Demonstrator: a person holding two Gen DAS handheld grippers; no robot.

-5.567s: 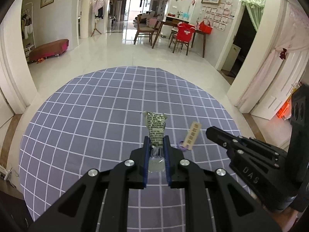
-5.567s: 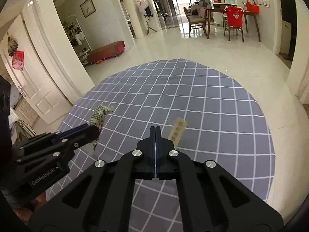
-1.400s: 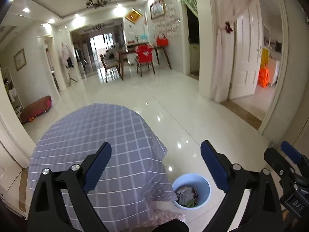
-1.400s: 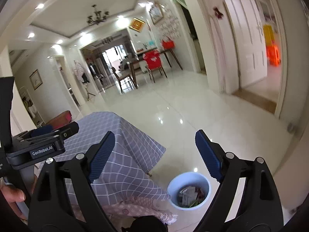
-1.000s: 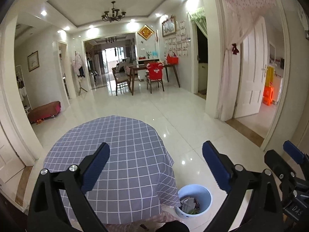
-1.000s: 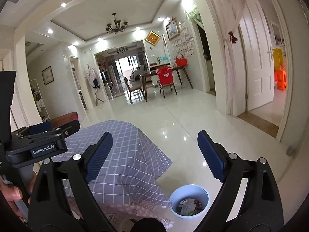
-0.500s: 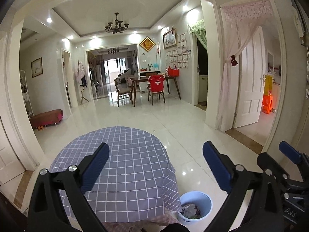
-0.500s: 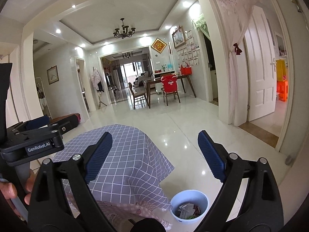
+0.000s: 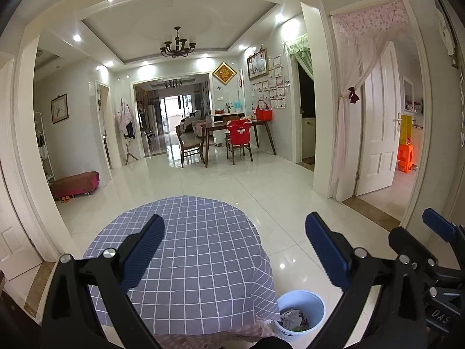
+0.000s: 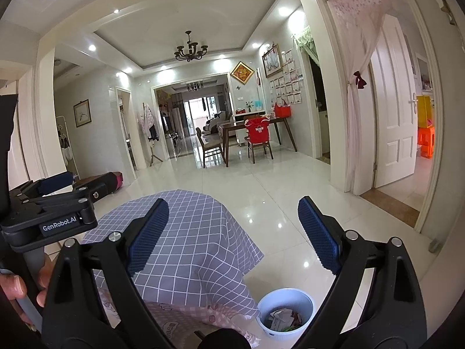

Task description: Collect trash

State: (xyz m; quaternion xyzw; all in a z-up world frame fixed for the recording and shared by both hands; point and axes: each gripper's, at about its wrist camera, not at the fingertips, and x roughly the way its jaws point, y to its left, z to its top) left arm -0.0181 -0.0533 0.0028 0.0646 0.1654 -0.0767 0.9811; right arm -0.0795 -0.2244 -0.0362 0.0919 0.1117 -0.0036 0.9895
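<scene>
Round table (image 9: 191, 250) mid-frame, grey checked cloth (image 9: 203, 276), top bare; white bin (image 9: 302, 314) on floor (image 9: 261, 186) lower right, probably paper scraps inside.

I see the trash (image 10: 283, 318) as crumpled white paper and wrapper scraps lying in a pale blue round bin (image 10: 305, 298). That bin stands upright on the glossy floor, just beside the hanging edge of the checked tablecloth (image 10: 200, 250).

Left tongs (image 9: 234, 250): jaws spread wide, blue pads facing each other, nothing between them
Right tongs (image 10: 232, 234): jaws equally wide apart, empty
Relative pose: both held level, side by side, pointing forward; each shows at the edge of the other's view
Hand (image 10: 17, 286): fingers wrapped around the left tongs' grey handle
</scene>
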